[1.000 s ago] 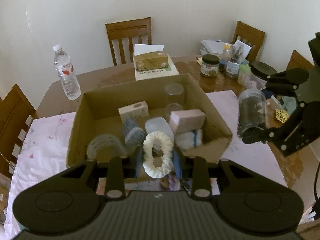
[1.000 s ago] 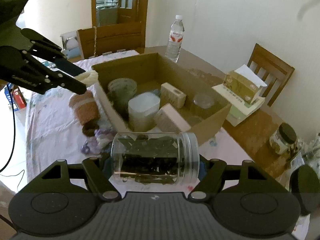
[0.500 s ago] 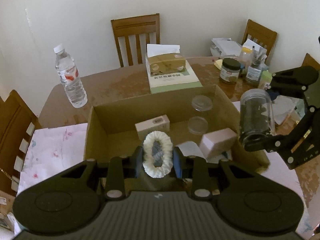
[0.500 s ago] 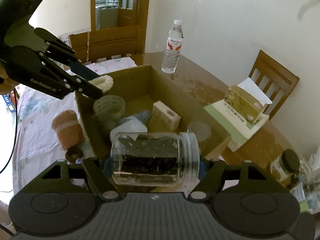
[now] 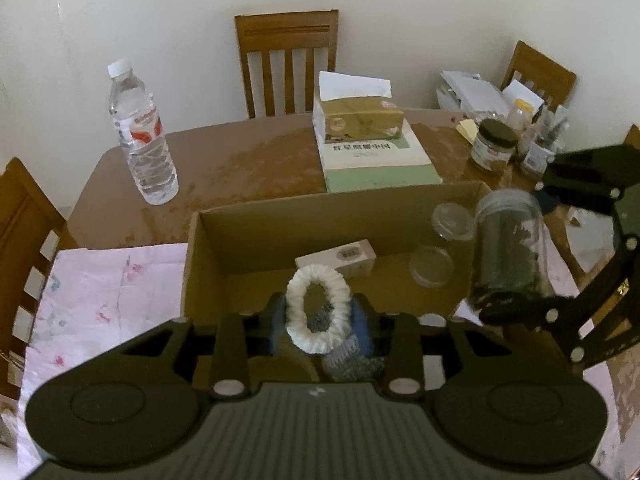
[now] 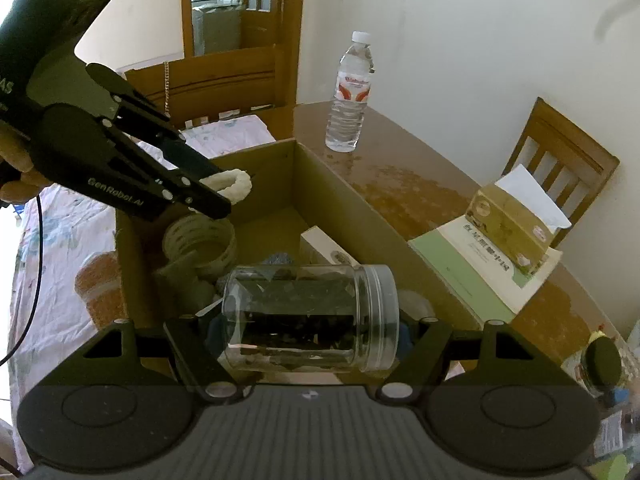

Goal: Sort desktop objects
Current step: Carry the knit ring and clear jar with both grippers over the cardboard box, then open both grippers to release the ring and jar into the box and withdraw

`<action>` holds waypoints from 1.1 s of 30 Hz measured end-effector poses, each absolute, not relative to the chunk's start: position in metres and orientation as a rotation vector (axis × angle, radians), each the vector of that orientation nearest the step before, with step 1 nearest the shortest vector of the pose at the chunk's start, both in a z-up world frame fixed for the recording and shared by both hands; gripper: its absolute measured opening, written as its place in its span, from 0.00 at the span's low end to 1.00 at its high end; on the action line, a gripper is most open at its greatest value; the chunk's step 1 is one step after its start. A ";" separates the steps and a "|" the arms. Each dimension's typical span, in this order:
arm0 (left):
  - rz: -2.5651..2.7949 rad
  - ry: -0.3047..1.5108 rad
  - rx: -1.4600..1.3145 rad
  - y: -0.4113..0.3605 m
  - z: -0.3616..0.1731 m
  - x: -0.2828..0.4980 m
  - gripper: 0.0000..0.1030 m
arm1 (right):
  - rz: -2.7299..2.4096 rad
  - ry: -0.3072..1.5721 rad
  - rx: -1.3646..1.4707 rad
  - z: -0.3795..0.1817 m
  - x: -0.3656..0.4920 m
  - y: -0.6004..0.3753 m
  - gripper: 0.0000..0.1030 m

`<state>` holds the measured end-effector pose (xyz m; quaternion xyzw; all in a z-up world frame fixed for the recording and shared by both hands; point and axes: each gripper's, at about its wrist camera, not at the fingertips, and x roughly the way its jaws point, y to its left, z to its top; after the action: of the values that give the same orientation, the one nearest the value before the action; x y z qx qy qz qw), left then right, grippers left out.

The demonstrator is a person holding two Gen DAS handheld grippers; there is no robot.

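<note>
White scrunchie (image 5: 318, 308) loosely between just-opening left gripper (image 5: 320, 320) pads, to be dropped inside cardboard box (image 5: 192, 256); clear jar (image 6: 310, 318) kept clamped by right gripper (image 6: 308, 332) until lowered beside

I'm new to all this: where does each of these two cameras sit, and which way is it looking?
Left wrist view: sits on the left gripper, looking down past a white fabric ring into the brown cardboard box; the right gripper shows at right.
Right wrist view: sits on the right gripper, which clamps a clear plastic jar of dark bits above the box; the left gripper and a hand show at left.
Both views share the box, the clear water bottle and the golden tissue box.
</note>
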<state>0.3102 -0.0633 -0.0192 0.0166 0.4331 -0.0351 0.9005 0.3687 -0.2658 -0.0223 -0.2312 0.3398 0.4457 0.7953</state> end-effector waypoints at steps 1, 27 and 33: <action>-0.068 0.897 0.031 -0.062 -0.020 0.312 0.68 | 0.962 0.738 -0.499 -0.023 0.371 -0.263 0.77; -0.006 0.880 0.083 -0.075 -0.005 0.256 0.86 | 0.956 0.699 -0.492 -0.014 0.325 -0.280 0.96; 0.011 0.886 0.095 -0.078 -0.003 0.222 0.86 | 0.987 0.661 -0.492 -0.005 0.295 -0.286 0.97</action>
<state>0.2223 -0.0781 -0.0025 0.0461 0.4284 0.0055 0.9024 0.2947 -0.2857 -0.0049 -0.2296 0.3083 0.4601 0.8003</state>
